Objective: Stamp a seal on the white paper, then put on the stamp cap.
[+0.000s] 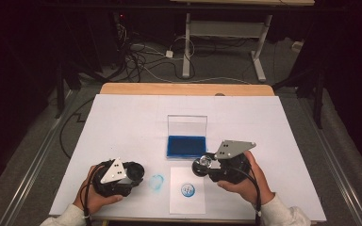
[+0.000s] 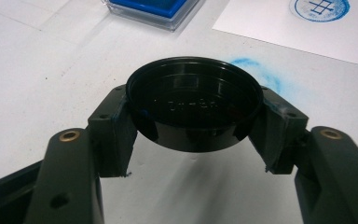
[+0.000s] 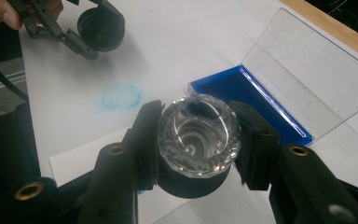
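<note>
Across the white table (image 1: 122, 122), I work a stamping job at its near edge, with the open blue ink pad (image 1: 186, 146) standing at centre, its clear lid raised behind it. Just in front lies the paper sheet (image 1: 176, 200), already carrying one round blue print (image 1: 187, 189), and a faint blue smudge (image 1: 156, 181) marks the bare table beside it. My right gripper (image 3: 199, 140) is clamped on the crystal-topped stamp (image 3: 198, 135), held above the gap between pad and sheet. My left gripper (image 2: 193, 114) is closed around the stamp's black cap (image 2: 194, 102), off to the left of the smudge. I judge the print made; next the two pieces must meet squarely so the cap seats over the inked face.
</note>
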